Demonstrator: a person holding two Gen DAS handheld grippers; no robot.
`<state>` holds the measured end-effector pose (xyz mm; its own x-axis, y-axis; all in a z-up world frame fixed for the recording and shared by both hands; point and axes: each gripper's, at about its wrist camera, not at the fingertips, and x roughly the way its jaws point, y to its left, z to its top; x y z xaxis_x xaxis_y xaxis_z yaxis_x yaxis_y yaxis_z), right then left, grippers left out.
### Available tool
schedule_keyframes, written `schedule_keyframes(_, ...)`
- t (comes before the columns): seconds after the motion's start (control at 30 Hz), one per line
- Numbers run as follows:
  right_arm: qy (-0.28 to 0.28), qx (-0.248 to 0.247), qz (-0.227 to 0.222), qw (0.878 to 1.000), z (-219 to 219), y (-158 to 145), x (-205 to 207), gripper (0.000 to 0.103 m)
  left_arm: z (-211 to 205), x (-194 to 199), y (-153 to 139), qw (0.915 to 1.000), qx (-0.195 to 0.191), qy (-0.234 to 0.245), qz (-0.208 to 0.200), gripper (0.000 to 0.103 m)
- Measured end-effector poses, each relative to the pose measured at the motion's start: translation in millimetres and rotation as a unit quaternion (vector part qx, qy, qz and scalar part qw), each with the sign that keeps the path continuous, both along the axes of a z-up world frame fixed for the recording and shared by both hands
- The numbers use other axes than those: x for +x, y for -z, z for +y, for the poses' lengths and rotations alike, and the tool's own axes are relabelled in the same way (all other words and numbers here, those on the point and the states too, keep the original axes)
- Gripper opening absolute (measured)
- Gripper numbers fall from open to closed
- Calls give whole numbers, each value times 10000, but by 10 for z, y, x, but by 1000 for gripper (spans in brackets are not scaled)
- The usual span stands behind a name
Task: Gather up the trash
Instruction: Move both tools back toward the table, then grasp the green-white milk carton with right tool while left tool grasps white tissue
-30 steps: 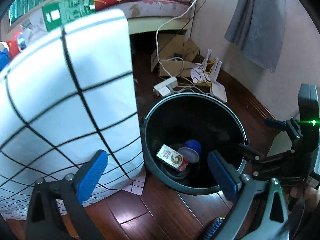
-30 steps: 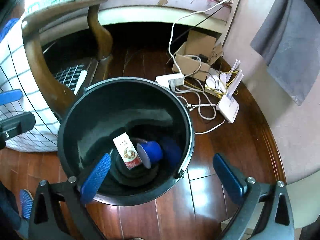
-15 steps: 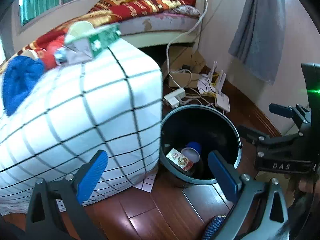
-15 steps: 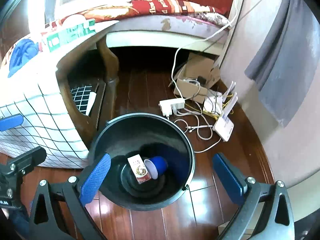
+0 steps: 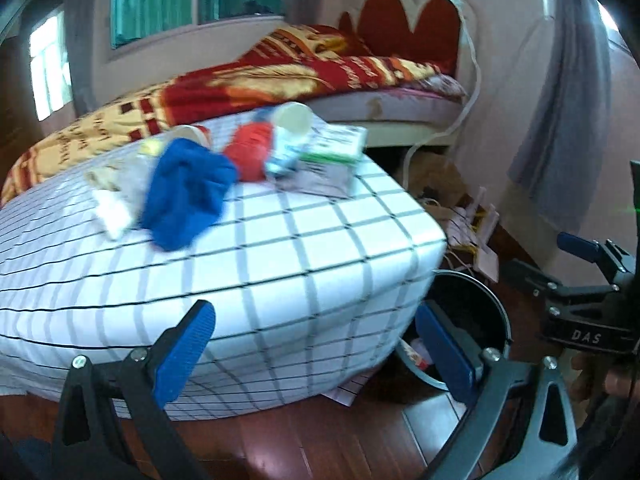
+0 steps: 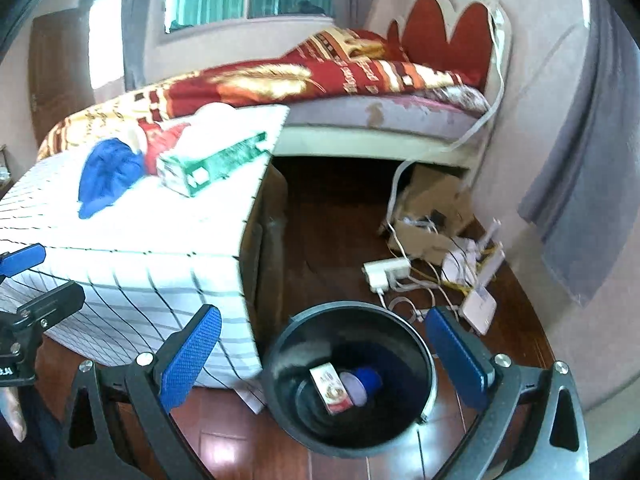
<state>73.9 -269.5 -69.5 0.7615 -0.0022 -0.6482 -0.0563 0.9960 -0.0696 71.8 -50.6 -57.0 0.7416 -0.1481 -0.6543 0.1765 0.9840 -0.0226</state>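
Both views have been raised from the round black plastic bin (image 6: 348,384) to the checked tabletop's litter (image 5: 316,152); left gripper (image 5: 316,350) and right gripper (image 6: 336,356) are held wide open, empty; another pickup is judged next.

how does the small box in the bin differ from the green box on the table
The small box is white with red print and lies at the bottom of the black bin, beside a blue cup. The green box is green and white, longer, and rests on the checked tablecloth. Both are rectangular cartons lying flat.
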Motion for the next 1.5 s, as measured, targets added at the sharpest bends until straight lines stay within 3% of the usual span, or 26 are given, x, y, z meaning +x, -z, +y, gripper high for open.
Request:
schedule_keyframes(0.3, -392, 108, -74, 9991, 540, -195, 264, 103, 653, 52, -89, 9980, -102, -582, -207, 101)
schedule_keyframes(0.8, -81, 439, 142, 9989, 1203, -201, 1059, 103, 1541, 454, -2, 9885, -160, -1500, -81, 97)
schedule_keyframes(1.17, 279, 232, 497, 9981, 1344, -21, 1729, 103, 1753, 1092, 80, 9857, -97, -1675, 138, 85)
schedule_keyframes(1.5, 150, 227, 656, 9975, 1391, 43, 1900, 101, 1805, 1383, 237, 9834, -269, -1724, 506, 84)
